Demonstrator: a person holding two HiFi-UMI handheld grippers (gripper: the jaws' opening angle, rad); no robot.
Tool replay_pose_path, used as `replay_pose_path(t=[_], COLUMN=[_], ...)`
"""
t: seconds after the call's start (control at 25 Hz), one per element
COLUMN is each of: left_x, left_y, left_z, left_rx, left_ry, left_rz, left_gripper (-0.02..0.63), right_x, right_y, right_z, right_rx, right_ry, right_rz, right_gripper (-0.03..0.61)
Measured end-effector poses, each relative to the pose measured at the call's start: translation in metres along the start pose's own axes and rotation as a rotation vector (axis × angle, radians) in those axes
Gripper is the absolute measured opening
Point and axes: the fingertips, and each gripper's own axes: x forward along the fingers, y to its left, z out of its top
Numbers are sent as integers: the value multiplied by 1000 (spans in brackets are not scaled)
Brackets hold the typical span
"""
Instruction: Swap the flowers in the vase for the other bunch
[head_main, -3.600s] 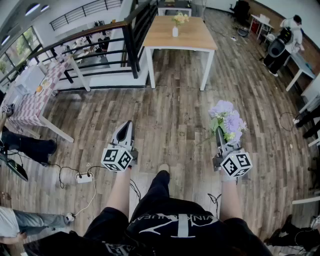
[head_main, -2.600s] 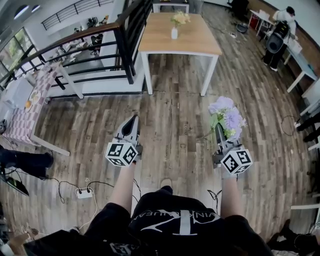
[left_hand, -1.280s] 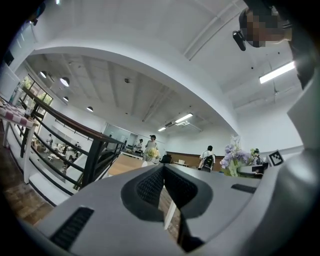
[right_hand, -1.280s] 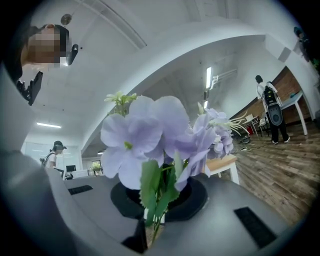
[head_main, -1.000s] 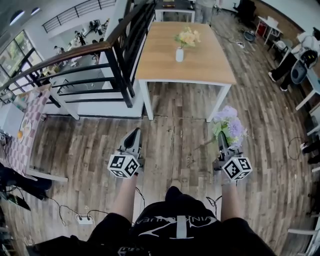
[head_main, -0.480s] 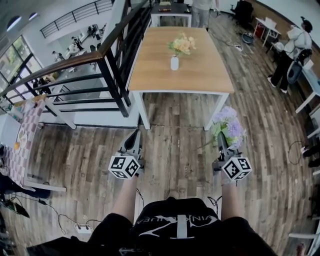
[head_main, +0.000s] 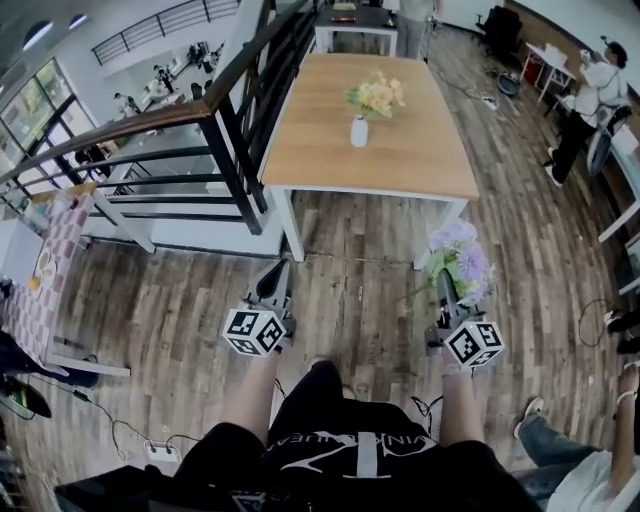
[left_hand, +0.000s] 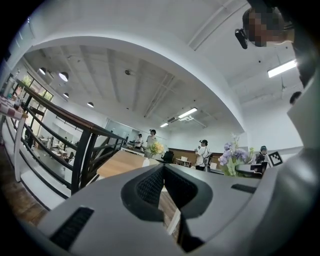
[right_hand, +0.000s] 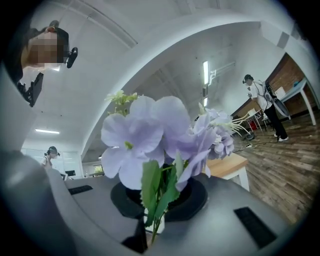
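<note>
Purple petals fill my right tool's (head_main: 444, 288) own view. Its jaws are clamped on the stems of the purple bunch (head_main: 458, 258), which stands up out of them over the wooden floor (head_main: 350, 250). My left tool (head_main: 276, 275) is closed too, jaw against jaw, with nothing between them (that one is free for work).

The vase (head_main: 359, 131) stands near the middle of the surface (head_main: 420, 160), well clear of all four edges. The yellow flowers (head_main: 376, 95) are in it, untouched. Both tools are short of the near edge, the left one off its near left corner and the right one off its near right corner, with bare floor between me and the surface.

So I judge the swap barely begun. The new bunch is in hand, and that is all. What is left is to close in, draw the yellow flowers out of the vase, most likely with the left tool, lay them aside, and set the purple stems into the neck.
</note>
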Motion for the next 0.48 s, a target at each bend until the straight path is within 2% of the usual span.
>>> replay_pose_path(t=[0.2, 0.48], left_x=[26, 91], left_y=[12, 23], left_z=[-1, 3], left_rx=[7, -4], left_ry=[3, -9], left_rz=[-3, -37], left_gripper=[9, 9], right_x=[25, 76], right_y=[-11, -36], right_z=[1, 16], right_rx=[3, -14], right_ry=[-8, 0], right_rz=[19, 25], right_gripper=[48, 48])
